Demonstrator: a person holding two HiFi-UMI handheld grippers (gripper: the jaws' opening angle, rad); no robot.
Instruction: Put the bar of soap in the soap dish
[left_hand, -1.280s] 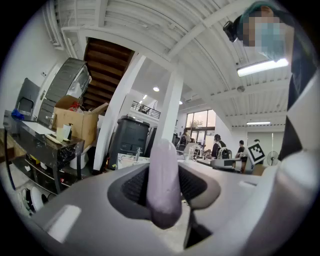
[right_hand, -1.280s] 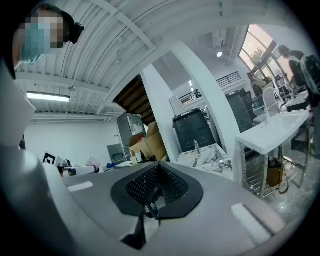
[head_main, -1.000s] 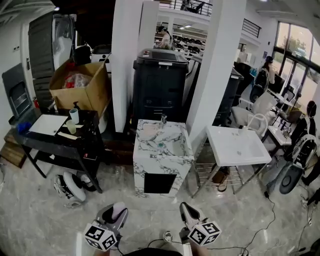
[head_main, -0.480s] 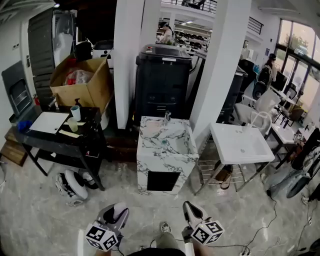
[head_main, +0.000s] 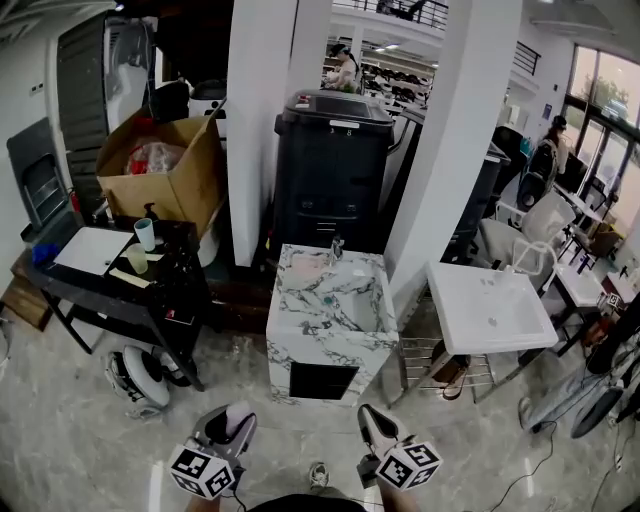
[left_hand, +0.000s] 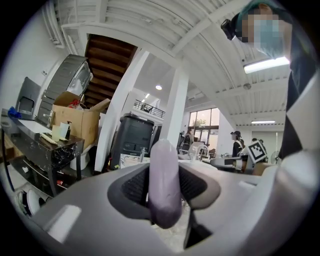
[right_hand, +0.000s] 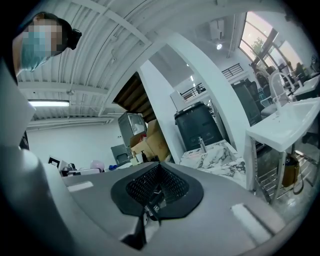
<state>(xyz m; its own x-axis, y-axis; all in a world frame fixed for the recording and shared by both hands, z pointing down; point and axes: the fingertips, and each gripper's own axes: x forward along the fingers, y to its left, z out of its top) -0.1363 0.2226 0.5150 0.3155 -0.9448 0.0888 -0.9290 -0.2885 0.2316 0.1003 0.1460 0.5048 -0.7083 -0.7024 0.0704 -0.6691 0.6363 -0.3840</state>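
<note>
My left gripper (head_main: 229, 426) is shut on the bar of soap (left_hand: 164, 184), a pale lilac rounded bar standing upright between the jaws. In the head view the soap (head_main: 239, 421) shows as a pinkish sliver at the bottom, left of centre. Empty and shut, my right gripper (head_main: 371, 427) is held beside the left one; its pads (right_hand: 172, 186) meet with nothing between them. Ahead stands a marble sink cabinet (head_main: 325, 330) with a small tap (head_main: 337, 246). A pinkish patch (head_main: 307, 267) lies at its back left, too small to identify. Both grippers are well short of it.
A white basin on a metal frame (head_main: 490, 310) stands right of the marble sink. To the left is a black table (head_main: 110, 270) with cups, a cardboard box (head_main: 165, 170) behind it. A tall black bin (head_main: 335, 170), white pillars and floor cables surround the area.
The head view has shifted: the marble sink and the room have slid slightly right. Both grippers keep their places at the bottom and their states.
</note>
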